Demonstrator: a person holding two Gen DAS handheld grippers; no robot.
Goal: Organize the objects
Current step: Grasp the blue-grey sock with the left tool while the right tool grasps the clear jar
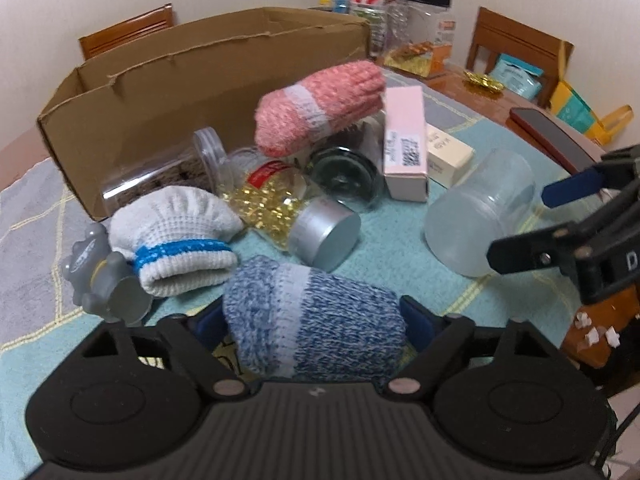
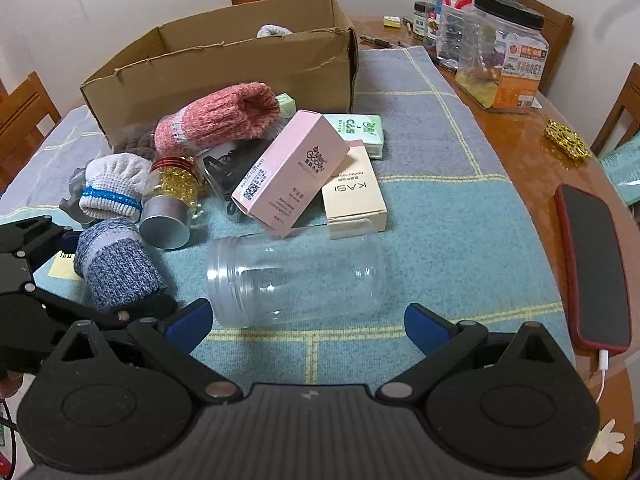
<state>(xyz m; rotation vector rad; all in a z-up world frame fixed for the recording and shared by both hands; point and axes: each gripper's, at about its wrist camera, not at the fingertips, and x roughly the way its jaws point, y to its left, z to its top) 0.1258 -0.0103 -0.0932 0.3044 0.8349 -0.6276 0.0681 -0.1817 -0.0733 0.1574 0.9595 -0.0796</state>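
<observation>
Left gripper (image 1: 312, 322) clamps the blue sock roll (image 1: 316, 320) on the mat; we lift straight, clear the white roll (image 1: 176, 236), toward the box (image 1: 200, 76); right gripper (image 2: 308, 320) open by the clear jar (image 2: 296, 276).

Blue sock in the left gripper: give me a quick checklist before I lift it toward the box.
1. Blue sock sits between the left gripper fingers: ok.
2. Pads firmly pressing on it: cannot tell; the sock fills the gap, but any squeeze is not visible.
3. Sock free of neighbours: not ok; the white glove lies right against it.
4. Cardboard box open on top, room inside: ok.
5. Right gripper out of the lift path: ok; it is open, beside the clear jar, holding nothing.
6. Route over the pile: cannot tell; the pink sock sits high in front of the box.
</observation>
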